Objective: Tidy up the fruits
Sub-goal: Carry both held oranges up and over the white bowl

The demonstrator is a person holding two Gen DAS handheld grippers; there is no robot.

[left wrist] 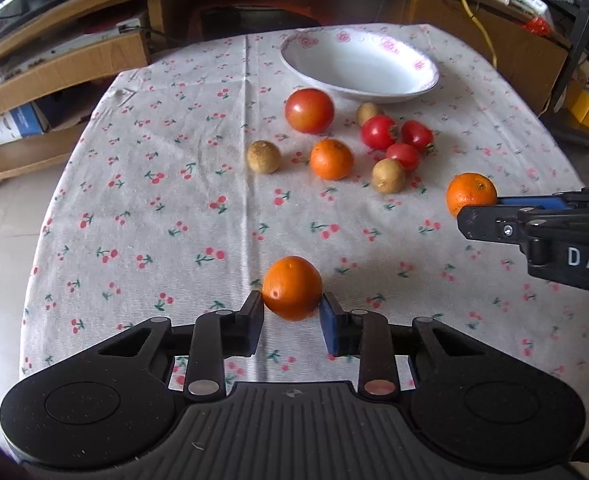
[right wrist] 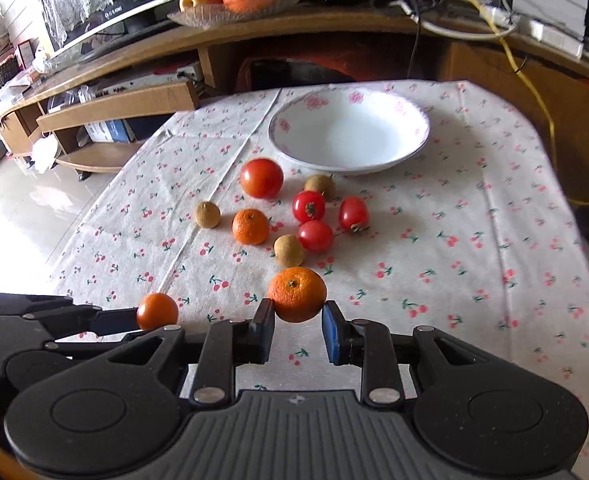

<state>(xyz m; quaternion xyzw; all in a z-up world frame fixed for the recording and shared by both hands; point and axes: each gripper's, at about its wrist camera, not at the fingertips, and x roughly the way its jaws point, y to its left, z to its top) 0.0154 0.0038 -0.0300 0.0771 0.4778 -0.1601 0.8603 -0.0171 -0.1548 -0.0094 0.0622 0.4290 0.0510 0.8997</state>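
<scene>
Two pairs of black tongs, each gripping an orange, reach over a cherry-print cloth on the surface (right wrist: 474, 216). At left, the left tongs (left wrist: 292, 309) pinch a smooth orange (left wrist: 292, 287) between a black pad and a blue one; the right tongs (right wrist: 298, 316) clamp a second, dimpled orange (right wrist: 297, 294) the same way. From the left camera the right tongs enter at the right edge, their casing lettered "DAS" before the frame cuts it off.

Loose fruit lies mid-cloth: a brown longan (right wrist: 207, 214) farthest left, a large tomato (right wrist: 261, 178), a third small orange (right wrist: 250, 226), a longan (right wrist: 289, 251) nearest the held orange, three small red tomatoes (right wrist: 315, 236) bunched together, and another longan (right wrist: 319, 186) just below the bowl.

Beyond them, a white bowl (right wrist: 314, 104) with pink flowers on its rim holds nothing. Behind it, on a wooden shelf unit, a glass dish (right wrist: 214, 14) carries oranges and a yellowish fruit. Small labels farther back are too blurred to read.
</scene>
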